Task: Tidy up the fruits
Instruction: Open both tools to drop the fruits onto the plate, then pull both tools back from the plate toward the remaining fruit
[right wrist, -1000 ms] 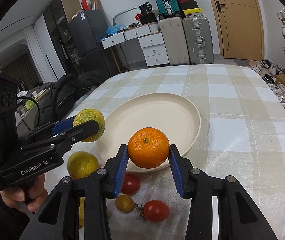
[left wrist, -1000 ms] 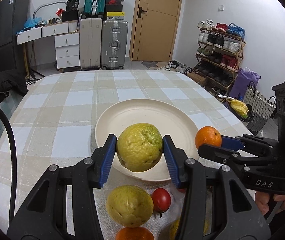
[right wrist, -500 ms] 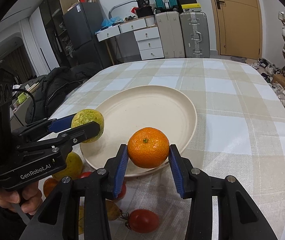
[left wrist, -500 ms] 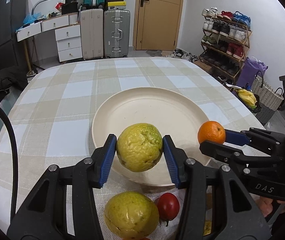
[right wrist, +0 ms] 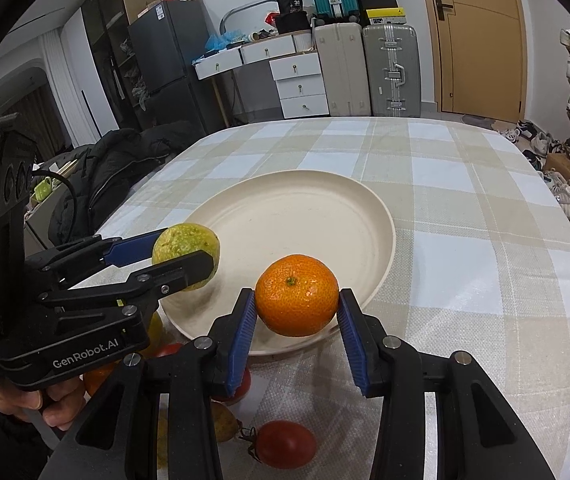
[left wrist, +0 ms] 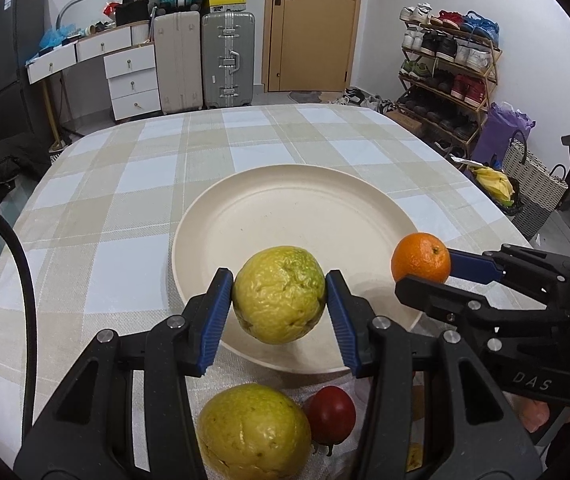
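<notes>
Now left tongs [left wrist: 279, 295] clench guava [left wrist: 279, 294]; right tongs [right wrist: 296, 307] clench stem-up orange [right wrist: 296, 295]

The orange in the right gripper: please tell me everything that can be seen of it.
The orange is round, bright and finely dimpled, with a small green stem scar on top. It sits between the blue pads of the right gripper, which lie against its two sides; the jaws have just been opening slightly. It is over the near rim of the cream plate; whether it rests there I cannot tell.
</notes>
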